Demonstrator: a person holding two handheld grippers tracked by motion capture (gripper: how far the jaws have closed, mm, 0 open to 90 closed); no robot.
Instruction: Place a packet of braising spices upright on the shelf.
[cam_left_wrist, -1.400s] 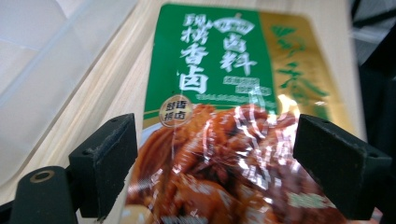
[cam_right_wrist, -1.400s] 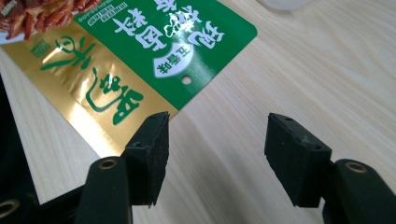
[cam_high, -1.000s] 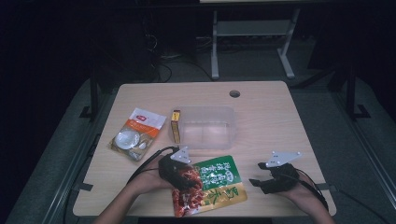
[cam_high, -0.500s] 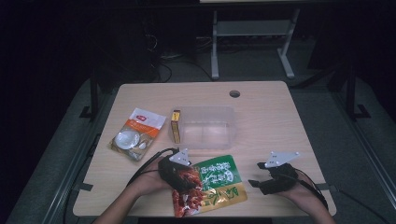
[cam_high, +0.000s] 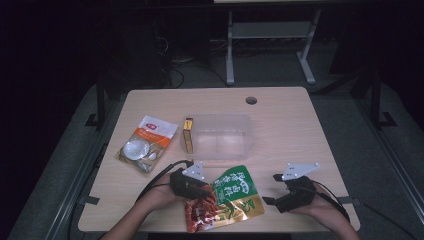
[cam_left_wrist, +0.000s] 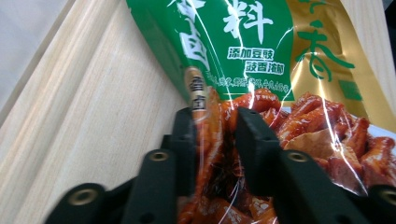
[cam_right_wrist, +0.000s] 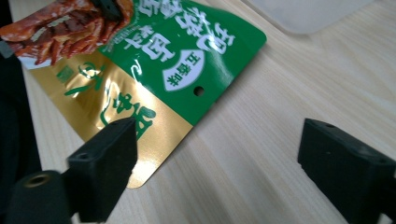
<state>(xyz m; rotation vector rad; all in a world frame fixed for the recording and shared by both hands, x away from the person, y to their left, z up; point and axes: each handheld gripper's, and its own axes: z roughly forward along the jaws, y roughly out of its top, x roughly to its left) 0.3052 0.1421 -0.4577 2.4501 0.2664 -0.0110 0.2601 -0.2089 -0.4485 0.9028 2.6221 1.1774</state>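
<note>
One snack pouch (cam_high: 227, 197), two grippers — left gripper (cam_high: 200, 186) pinching it.

High view: the room was dark beyond the table (cam_high: 300, 130), which alone was lit, evenly and from above, with faint shadows; detail was soft and grainy. Left gripper view: bright light, white glare streaks across the glossy snack packet (cam_left_wrist: 261, 56), near black jaws slightly blurred. Right gripper view: bright, sheen on the packet's gold band, far corner washed pale.
</note>
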